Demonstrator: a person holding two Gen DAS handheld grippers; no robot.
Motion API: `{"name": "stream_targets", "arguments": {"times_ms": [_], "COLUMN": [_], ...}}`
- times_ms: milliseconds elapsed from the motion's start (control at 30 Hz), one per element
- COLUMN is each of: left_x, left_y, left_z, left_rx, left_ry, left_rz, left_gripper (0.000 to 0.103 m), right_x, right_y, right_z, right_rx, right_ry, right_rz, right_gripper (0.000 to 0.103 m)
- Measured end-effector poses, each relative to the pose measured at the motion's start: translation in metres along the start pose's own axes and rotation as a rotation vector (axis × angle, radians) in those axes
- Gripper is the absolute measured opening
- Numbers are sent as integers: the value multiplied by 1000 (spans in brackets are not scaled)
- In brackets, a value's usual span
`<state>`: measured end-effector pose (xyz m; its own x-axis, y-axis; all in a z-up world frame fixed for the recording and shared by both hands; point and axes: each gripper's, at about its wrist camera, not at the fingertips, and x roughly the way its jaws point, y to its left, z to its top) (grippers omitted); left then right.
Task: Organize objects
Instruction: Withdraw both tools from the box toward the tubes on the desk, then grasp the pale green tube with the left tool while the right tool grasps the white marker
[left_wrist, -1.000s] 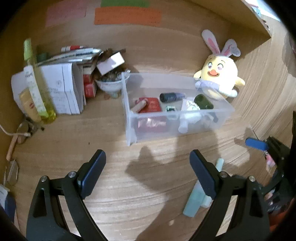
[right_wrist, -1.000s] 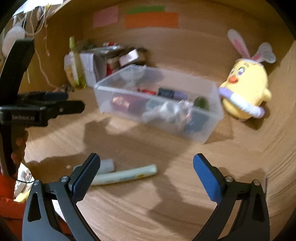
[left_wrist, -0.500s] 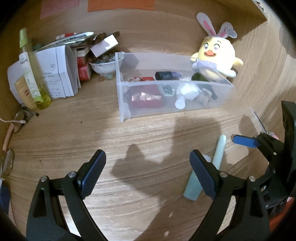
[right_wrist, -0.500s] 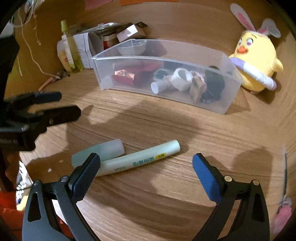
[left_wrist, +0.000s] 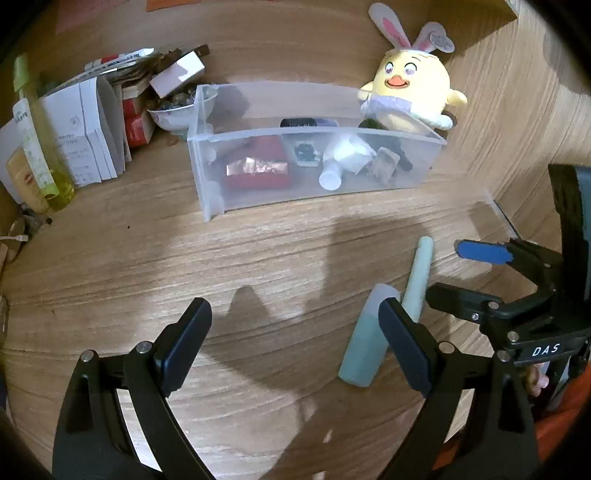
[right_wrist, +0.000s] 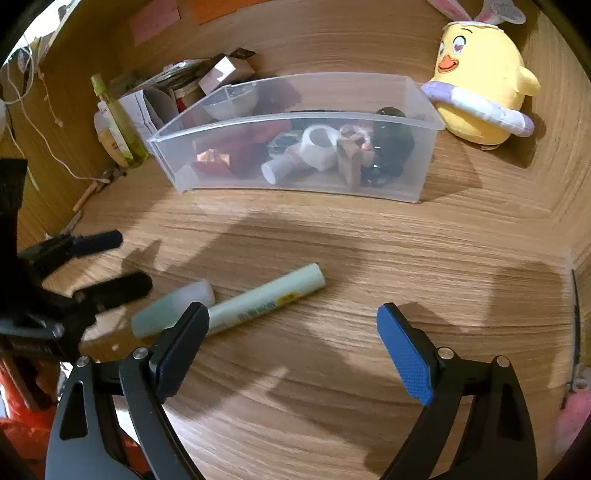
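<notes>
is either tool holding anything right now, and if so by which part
Nothing is held. The left tool and right tool are both open and empty; the pale green tube and the small bottle lie untouched on the desk.

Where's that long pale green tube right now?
The pale green tube lies flat on the wooden desk in front of the clear plastic bin, beside a stubby mint bottle, toward the left of the right-wrist view.

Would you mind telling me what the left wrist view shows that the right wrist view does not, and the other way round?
Only the left wrist view shows the left gripper head-on, jaws open and empty, and the marker pens on the back pile. Only the right wrist view shows the right gripper head-on, jaws just closing a little with nothing between them, and the white cord. Both show the clear bin, the chick plush, the mint tube and the long stick.
</notes>
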<state>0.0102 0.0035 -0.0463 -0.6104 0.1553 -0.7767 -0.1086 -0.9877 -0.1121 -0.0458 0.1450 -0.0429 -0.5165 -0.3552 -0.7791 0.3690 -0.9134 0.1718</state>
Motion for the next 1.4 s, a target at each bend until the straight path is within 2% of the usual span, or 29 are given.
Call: {"name": "stream_targets", "arguments": {"times_ms": [133, 367, 600, 700, 867, 1033, 1100, 1233, 1400], "left_x": [1, -1, 6, 11, 11, 11, 10, 12, 16], "left_y": [2, 9, -2, -10, -23, -28, -29, -31, -36], "left_z": [-4, -10, -8, -9, -10, -10, -10, -6, -1], "left_rx": [0, -16, 8, 23, 58, 78, 74, 64, 77], "left_ry": [14, 25, 43, 47, 54, 52, 47, 38, 31], "left_rz": [8, -26, -67, -67, -80, -69, -73, -104, -106], "left_gripper": [92, 92, 92, 92, 92, 82, 73, 69, 54], "right_x": [8, 17, 13, 8, 2, 1, 1, 4, 8], "right_y": [13, 25, 15, 7, 5, 11, 14, 17, 20], "right_z": [2, 4, 1, -1, -6, -10, -11, -9, -4], "right_rx": [-11, -65, -113, -99, -121, -168, -184, -207, -205], "right_ry": [10, 2, 37, 35, 20, 6, -2, -18, -31], "right_rz": [33, -30, -64, -61, -74, -77, -77, -64, -54], "right_gripper": [91, 90, 87, 79, 59, 47, 42, 32, 31]}}
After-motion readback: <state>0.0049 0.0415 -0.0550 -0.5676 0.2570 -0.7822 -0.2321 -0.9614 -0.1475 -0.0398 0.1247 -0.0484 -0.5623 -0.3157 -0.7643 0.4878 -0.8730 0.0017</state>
